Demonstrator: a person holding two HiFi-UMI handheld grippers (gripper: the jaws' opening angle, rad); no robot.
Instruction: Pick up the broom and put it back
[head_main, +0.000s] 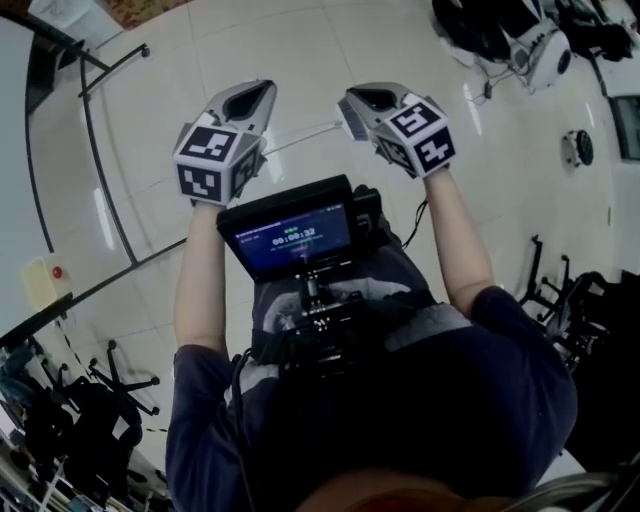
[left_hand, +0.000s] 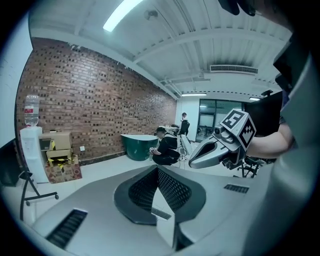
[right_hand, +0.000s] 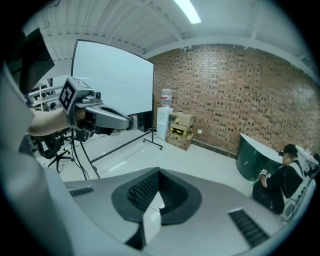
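No broom shows in any view. In the head view both hands are raised in front of the chest over pale floor tiles. My left gripper (head_main: 258, 97) and my right gripper (head_main: 362, 100) point forward side by side, a short way apart. Each is shut with nothing between its jaws. The left gripper view has its own jaws (left_hand: 158, 171) closed together, with the right gripper (left_hand: 202, 159) to its right. The right gripper view has its jaws (right_hand: 159, 173) closed likewise, with the left gripper (right_hand: 122, 120) at the left.
A black rolling stand frame (head_main: 98, 150) holds a whiteboard (right_hand: 112, 80) at the left. Against the brick wall are a water dispenser (right_hand: 164, 117), cardboard boxes (left_hand: 62, 159) and a green tub (left_hand: 139, 146). A person (right_hand: 280, 185) crouches by the tub. Office chairs (head_main: 105, 395) stand behind.
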